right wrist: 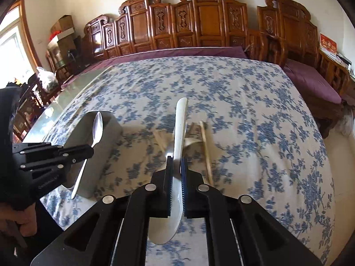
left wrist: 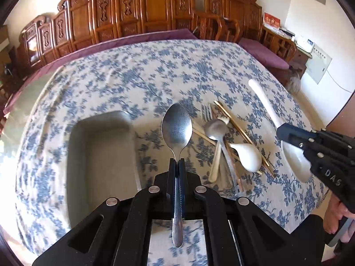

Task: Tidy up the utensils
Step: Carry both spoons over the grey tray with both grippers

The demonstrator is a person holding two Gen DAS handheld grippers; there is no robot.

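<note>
The chief risk, as I judge it, is a slip: both utensils are pinched by narrow, smooth parts, so either could pivot or slide out between the pads if a gripper swings sharply on its way to the metal tray [left wrist: 99, 153], and the two arms, both carrying something at once, could knock together over it. The left gripper [left wrist: 176, 163] is closed almost fully on the neck of a steel spoon [left wrist: 176, 126], bowl pointing to 12 o'clock and the handle running back between the fingers toward the camera; in the right wrist view this spoon [right wrist: 97, 128] hangs above the tray's [right wrist: 106, 137] near end, so it may land across the rim if let go early. The right gripper [right wrist: 176, 166] is shut on a long white ceramic spoon [right wrist: 180, 128], its handle aimed at 12 o'clock and its bowl sagging below the jaws toward 6 o'clock; that heavy bowl could lever it loose, and ceramic would chip. From the left wrist view the tray lies at 9 o'clock of the held steel spoon, and the loose pile sits at 3 o'clock: a fork [left wrist: 206, 110], chopsticks [left wrist: 239, 130], a smaller metal spoon [left wrist: 215, 130] and a short white spoon [left wrist: 249, 157], crossing one another on the floral tablecloth [left wrist: 155, 75].
</note>
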